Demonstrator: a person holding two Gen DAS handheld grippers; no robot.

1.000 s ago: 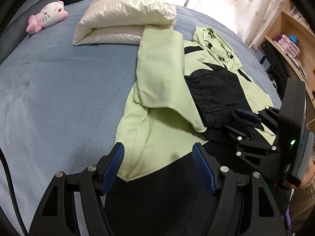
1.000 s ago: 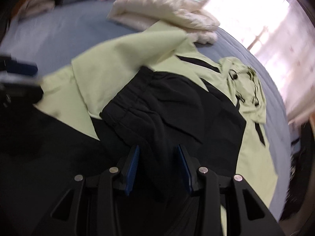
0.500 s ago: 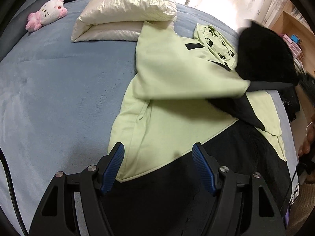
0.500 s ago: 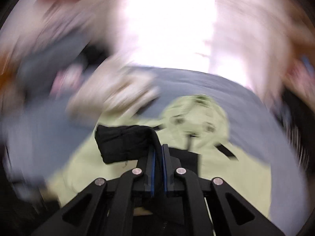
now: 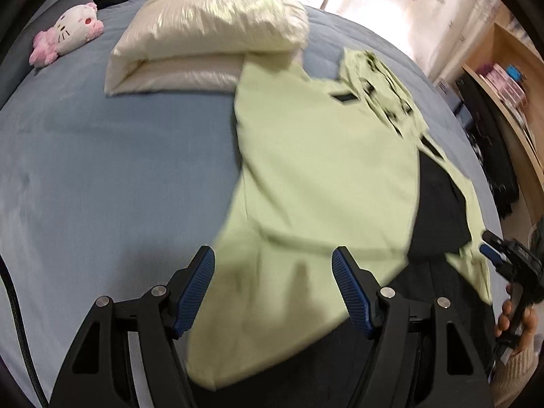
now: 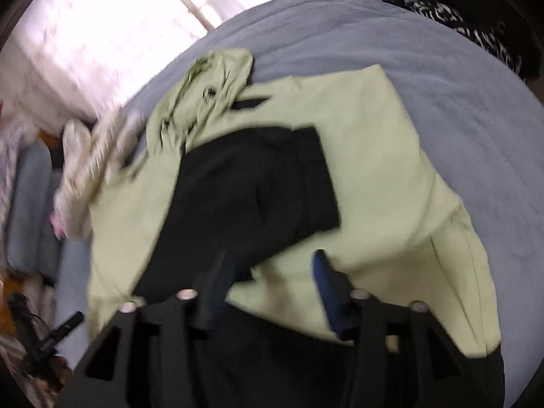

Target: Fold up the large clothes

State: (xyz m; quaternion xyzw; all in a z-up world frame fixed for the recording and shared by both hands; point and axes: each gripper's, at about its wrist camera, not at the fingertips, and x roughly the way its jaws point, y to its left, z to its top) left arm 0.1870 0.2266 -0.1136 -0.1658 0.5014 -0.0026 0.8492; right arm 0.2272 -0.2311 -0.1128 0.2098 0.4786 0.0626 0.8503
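- The hoodie (image 5: 323, 176), light green with black panels, is spread flat on the blue bed (image 5: 102, 170). In the left wrist view it runs from about 1 o'clock down to 6 o'clock.
- One sleeve is folded across the chest, with its black cuff end (image 6: 251, 197) lying on the green body. It's dead centre in the right wrist view, a bit blurry.
- The hood (image 6: 207, 91) with its drawstrings sits at roughly 11 o'clock in that same view, bunched up at the top of the garment.
- Left gripper (image 5: 273, 289): jaws wide apart with nothing between the pads. It hovers over the green lower part of the hoodie, which shows through the gap.
- Right gripper (image 6: 272, 289): jaws are opening right now and nothing's pinched between them, just green and black fabric lying beneath. The left finger is smeared with motion blur.
- From the left wrist view you can also see the right gripper way out at 4 o'clock, held in the person's hand (image 5: 516, 319), off the hoodie's right edge.
- Other stuff on the bed: a cream puffy duvet (image 5: 204, 34) folded at 12 o'clock, touching the hoodie's shoulder, and a pink and white plush cat (image 5: 68, 34) at 10 o'clock, well apart from the hoodie.
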